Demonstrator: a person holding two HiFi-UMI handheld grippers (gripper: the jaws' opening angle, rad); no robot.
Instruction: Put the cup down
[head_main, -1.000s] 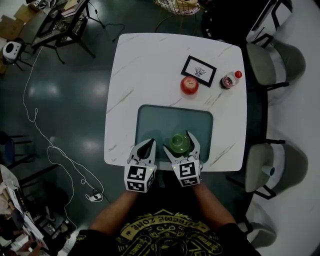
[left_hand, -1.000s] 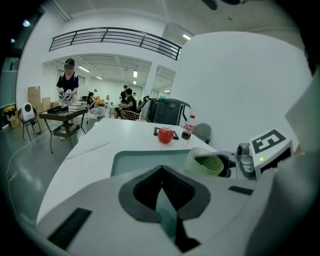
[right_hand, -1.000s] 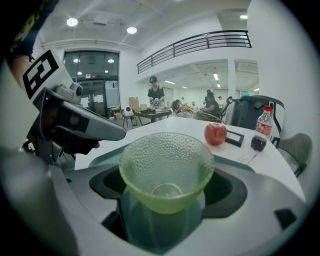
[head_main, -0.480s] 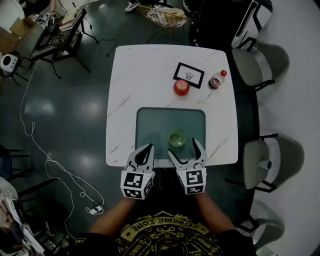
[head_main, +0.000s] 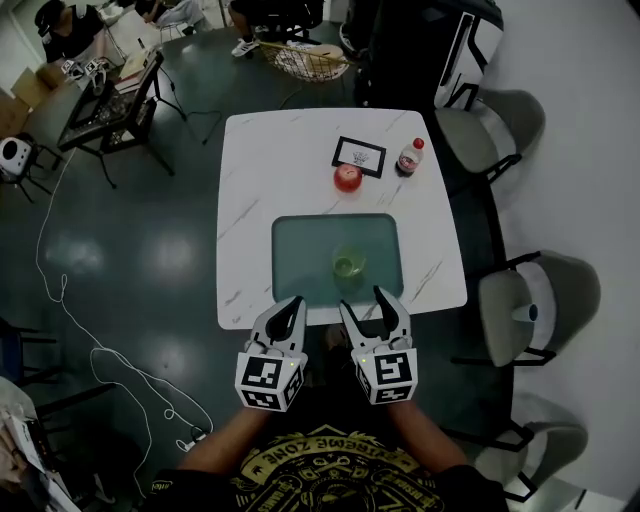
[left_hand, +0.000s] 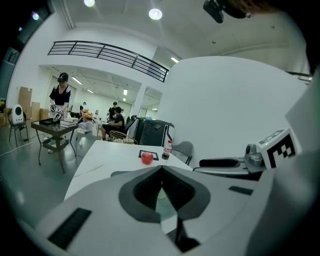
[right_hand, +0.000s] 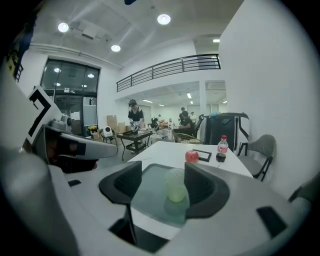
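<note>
A translucent green cup (head_main: 348, 265) stands upright on the teal mat (head_main: 300, 245), free of both grippers. My right gripper (head_main: 364, 300) hovers at the table's near edge, short of the cup; its jaws are closing with nothing between them. In the right gripper view the cup (right_hand: 176, 185) shows beyond the gap of the right gripper (right_hand: 162, 184), out on the mat (right_hand: 150, 192). My left gripper (head_main: 293, 304) sits beside the right one, off the table's front edge. Its jaws meet at the tip in the left gripper view (left_hand: 161, 171), holding nothing.
On the white marble table (head_main: 250, 200), behind the mat, are a red apple (head_main: 347, 177), a framed card (head_main: 359, 156) and a small red-capped bottle (head_main: 410, 157). Grey chairs (head_main: 540, 300) stand to the right. A wire basket (head_main: 307, 60) and cables lie on the floor.
Both grippers have drawn back toward the person, from over the mat to the table's front edge. The right jaws, which stood around the cup, have left it standing on the mat.
</note>
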